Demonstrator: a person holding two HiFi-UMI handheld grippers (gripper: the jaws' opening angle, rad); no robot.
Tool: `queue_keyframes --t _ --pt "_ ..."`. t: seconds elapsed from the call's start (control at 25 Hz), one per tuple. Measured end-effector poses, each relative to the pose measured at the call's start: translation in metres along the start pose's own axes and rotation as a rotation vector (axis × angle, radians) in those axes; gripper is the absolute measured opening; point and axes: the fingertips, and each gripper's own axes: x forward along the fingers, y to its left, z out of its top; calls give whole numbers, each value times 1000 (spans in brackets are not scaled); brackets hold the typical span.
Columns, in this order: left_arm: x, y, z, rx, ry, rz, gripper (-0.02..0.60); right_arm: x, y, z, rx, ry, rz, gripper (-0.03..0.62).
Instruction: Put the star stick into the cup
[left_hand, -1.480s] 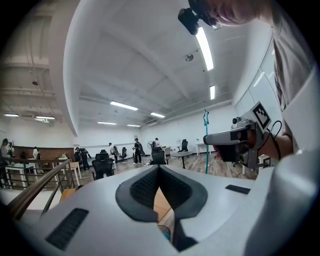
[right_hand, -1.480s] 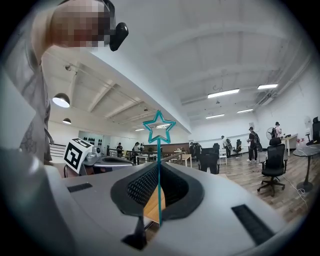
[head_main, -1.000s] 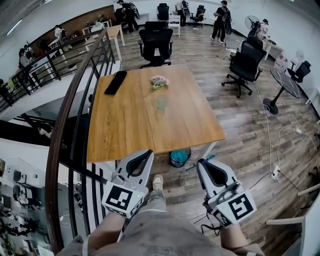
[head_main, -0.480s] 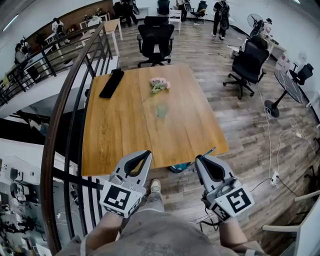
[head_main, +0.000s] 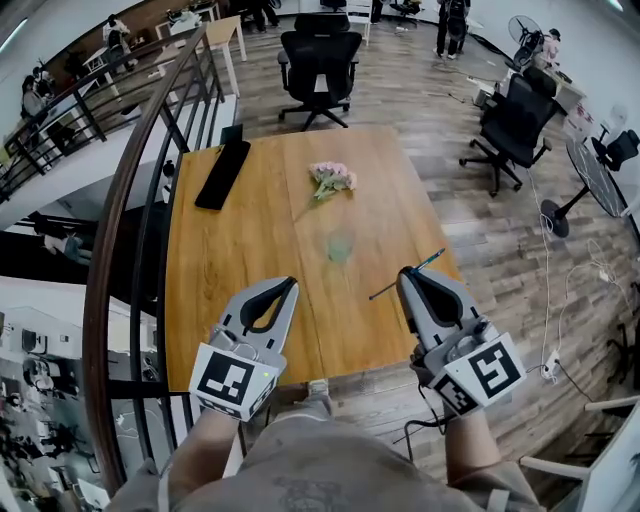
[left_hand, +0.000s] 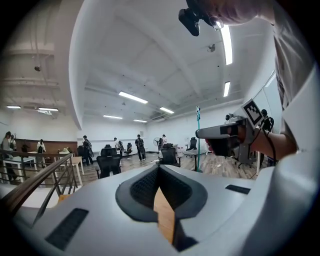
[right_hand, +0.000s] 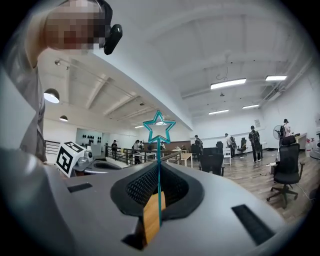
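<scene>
A thin teal star stick (right_hand: 159, 125) stands upright between the jaws of my right gripper (right_hand: 159, 167), which is shut on it. In the head view the stick (head_main: 432, 258) crosses that gripper's tip (head_main: 408, 276) above the table's near right part. A small clear greenish cup (head_main: 340, 247) stands upright mid-table, ahead of and between both grippers. My left gripper (head_main: 284, 288) hovers over the near table edge with its jaws together and nothing in them. From the left gripper view (left_hand: 159, 167) the right gripper (left_hand: 225, 132) and the stick (left_hand: 198, 140) show at the right.
On the wooden table (head_main: 250, 260) lie a pink flower bunch (head_main: 333, 178) beyond the cup and a flat black object (head_main: 222, 172) at the far left. A railing (head_main: 135, 200) runs along the table's left side. Office chairs (head_main: 318, 55) stand behind the table.
Both grippers have come forward from in front of the table to over its near edge. The cup is now closer to them. The star stick stays in the right gripper.
</scene>
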Motion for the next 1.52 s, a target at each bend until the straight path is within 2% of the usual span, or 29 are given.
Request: queue_keyframes --t 0.28,0.48,0.6,0.84,1.0,1.24,1.52 --pt "56 76 18 35 -22 16 17 91 -48 32 -34 -45 -26 37" --pt "85 99 12 41 -29 29 16 134 -73 21 -59 -21 -24 37" --pt "103 108 1 30 1 31 17 154 -90 7 -38 -7 -33 37" --pt "133 116 -37 6 73 51 17 187 -110 -46 13 74 -8 37" --pt "153 122 -73 -12 130 58 17 207 -124 -86 1 131 -22 37" --pt "166 112 -122 -68 225 54 17 217 -133 -146 3 227 -17 37" --pt "173 105 -173 -130 310 52 17 228 -139 -221 77 328 -6 37"
